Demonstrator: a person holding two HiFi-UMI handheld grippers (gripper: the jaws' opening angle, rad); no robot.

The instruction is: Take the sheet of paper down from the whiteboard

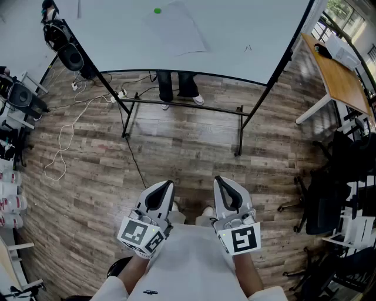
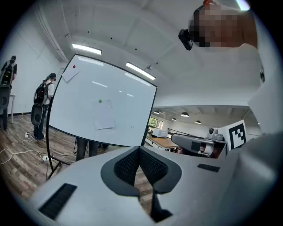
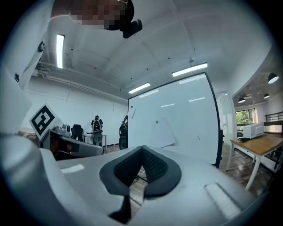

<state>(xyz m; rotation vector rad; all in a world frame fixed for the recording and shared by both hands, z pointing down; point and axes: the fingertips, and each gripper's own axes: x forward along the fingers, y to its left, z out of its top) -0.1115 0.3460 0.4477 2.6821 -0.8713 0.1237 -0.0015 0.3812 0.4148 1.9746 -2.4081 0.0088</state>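
A white sheet of paper [image 1: 179,29] hangs on the whiteboard [image 1: 235,35] under a green magnet [image 1: 157,10]. The same sheet [image 2: 104,115] shows in the left gripper view, and faintly as a sheet [image 3: 166,132] in the right gripper view. A second small paper [image 2: 70,74] sits at the board's top left under a red magnet. My left gripper [image 1: 165,187] and right gripper [image 1: 220,182] are held close to my body, well short of the board. Both are shut with nothing between the jaws.
The board stands on a black frame [image 1: 188,109]; a person's legs [image 1: 176,88] show behind it. Speakers [image 1: 70,56] and cables [image 1: 70,132] lie at left. A wooden table [image 1: 338,76] and black chairs [image 1: 329,200] stand at right. People stand far left [image 2: 42,95].
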